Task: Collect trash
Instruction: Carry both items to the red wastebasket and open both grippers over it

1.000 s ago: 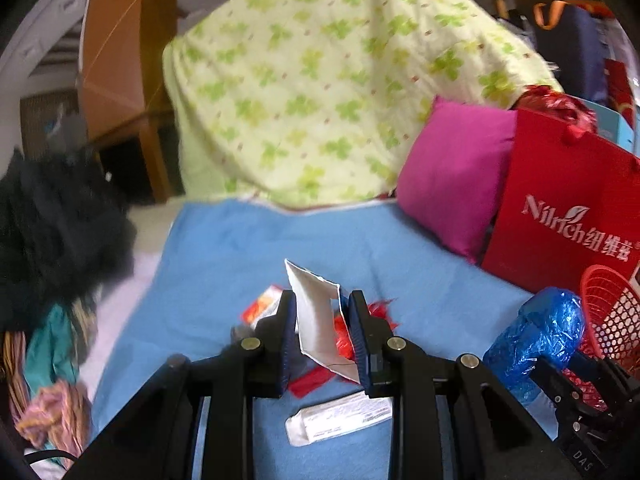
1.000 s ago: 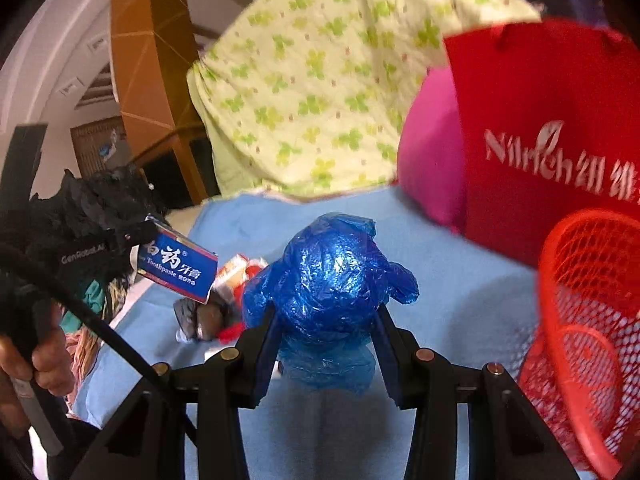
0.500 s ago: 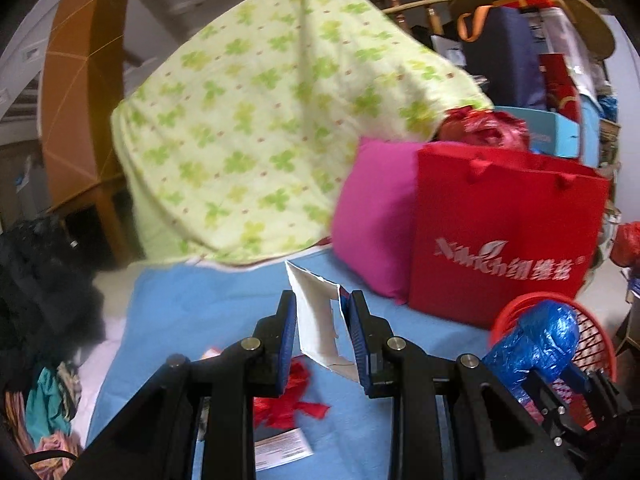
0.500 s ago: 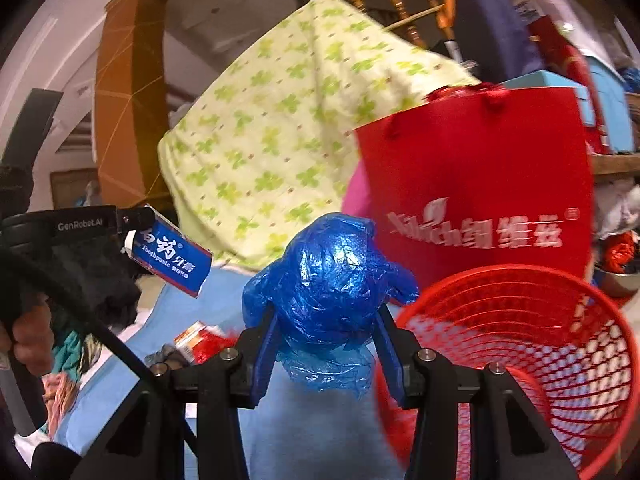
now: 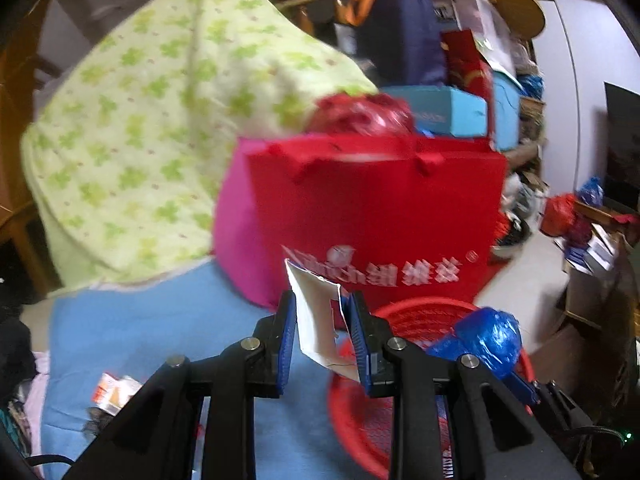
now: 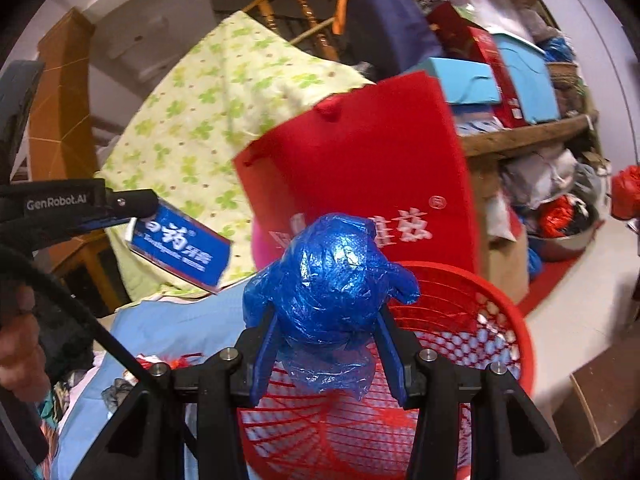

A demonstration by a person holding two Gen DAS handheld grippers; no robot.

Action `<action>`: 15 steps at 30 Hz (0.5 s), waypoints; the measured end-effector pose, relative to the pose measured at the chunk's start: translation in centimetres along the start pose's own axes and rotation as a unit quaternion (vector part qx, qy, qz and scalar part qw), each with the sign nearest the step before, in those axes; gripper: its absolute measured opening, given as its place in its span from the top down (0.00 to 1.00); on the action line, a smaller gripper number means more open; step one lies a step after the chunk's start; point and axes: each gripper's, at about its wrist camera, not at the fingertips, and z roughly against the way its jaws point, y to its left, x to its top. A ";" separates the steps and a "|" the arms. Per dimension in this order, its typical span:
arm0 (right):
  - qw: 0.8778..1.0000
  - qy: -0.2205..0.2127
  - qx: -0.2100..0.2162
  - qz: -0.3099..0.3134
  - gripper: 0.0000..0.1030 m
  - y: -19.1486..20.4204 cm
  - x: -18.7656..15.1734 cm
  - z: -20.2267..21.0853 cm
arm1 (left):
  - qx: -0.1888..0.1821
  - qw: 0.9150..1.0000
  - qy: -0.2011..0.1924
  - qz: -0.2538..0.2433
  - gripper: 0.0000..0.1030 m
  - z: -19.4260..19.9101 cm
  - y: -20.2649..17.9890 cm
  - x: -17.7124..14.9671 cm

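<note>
Toothpaste box (image 5: pixel 320 320), torn and flattened, is pinched in the left gripper (image 5: pixel 323 334) at the near-left rim of the red basket (image 5: pixel 424 308); released there, it could flutter onto the blue sheet (image 5: pixel 160 328). Right gripper (image 6: pixel 326 344) is clamped on the blue plastic bag (image 6: pixel 332 280) above the basket; a loose tail may snag on a jaw.

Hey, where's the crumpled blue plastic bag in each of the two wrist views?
Left wrist view: the blue plastic bag sits at lower right, held in the other tongs, over the red mesh basket.
Right wrist view: the bag fills the centre, clamped in the right tongs, with the basket below and behind it.
Shared landmark: the red paper bag with white lettering, behind the basket in both.
</note>
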 end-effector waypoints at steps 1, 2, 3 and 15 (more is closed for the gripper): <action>1.000 0.003 -0.007 -0.003 0.52 -0.4 0.0 -0.1 | -0.007 1.000 0.011 0.001 0.73 -0.6 -0.5 -0.2; 1.000 0.005 -0.012 -0.005 0.52 -0.9 -0.1 0.0 | -0.015 1.000 0.019 0.001 0.72 -1.1 -0.7 -0.4; 1.000 0.009 -0.015 -0.010 0.52 -1.4 0.0 -0.1 | -0.023 0.999 0.027 0.002 0.72 -1.6 -0.8 -0.5; 0.999 0.031 -0.025 -0.016 0.46 -2.3 -0.6 -0.2 | -0.056 0.995 0.077 0.024 0.53 -3.7 -0.1 -3.0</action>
